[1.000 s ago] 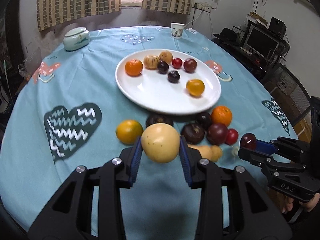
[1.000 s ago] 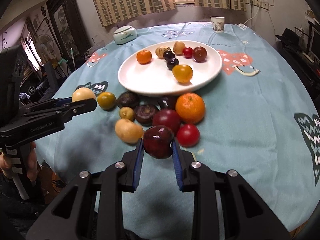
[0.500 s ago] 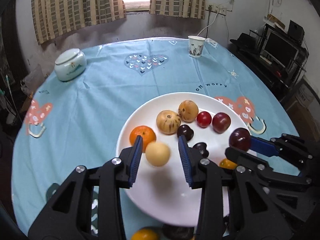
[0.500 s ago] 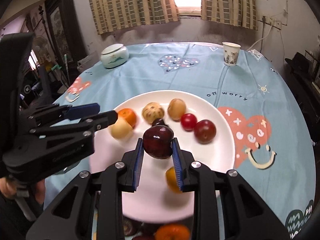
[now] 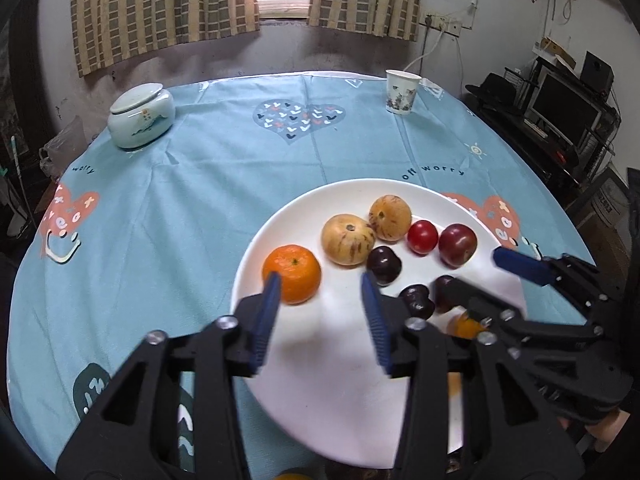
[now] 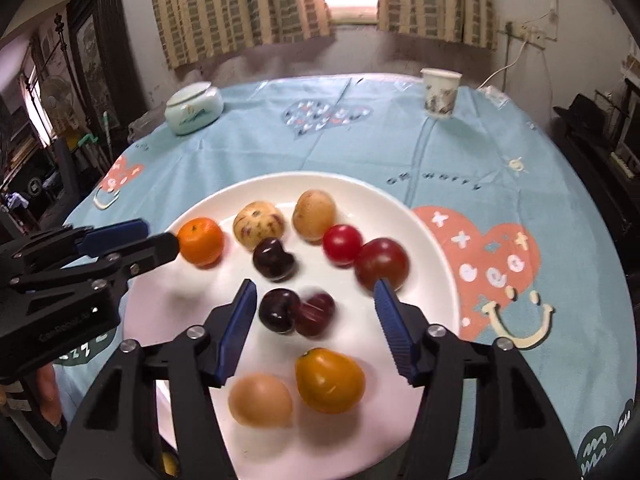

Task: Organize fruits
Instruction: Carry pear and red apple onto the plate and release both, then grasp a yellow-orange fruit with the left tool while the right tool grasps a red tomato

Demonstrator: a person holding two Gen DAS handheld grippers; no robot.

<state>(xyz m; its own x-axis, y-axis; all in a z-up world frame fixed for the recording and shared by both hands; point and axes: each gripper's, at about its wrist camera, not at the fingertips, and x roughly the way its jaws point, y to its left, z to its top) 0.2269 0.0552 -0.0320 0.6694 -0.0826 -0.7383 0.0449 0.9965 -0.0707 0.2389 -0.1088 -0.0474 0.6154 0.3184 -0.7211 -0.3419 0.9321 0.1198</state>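
Both grippers are held over the plate (image 6: 420, 216) for dropping fruit. The left gripper (image 5: 320, 316) and right gripper (image 6: 314, 326) are opening, nothing clamped. A plum (image 6: 316, 314) is seen at the plate's centre, a pale fruit (image 6: 260, 400) at six o'clock.

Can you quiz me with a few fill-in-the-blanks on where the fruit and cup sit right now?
1. The orange mandarin lies on the white ____.
2. The paper cup stands on the blue ____.
3. The red cherry tomato touches a dark red ____.

Missing words: plate; tablecloth; plum
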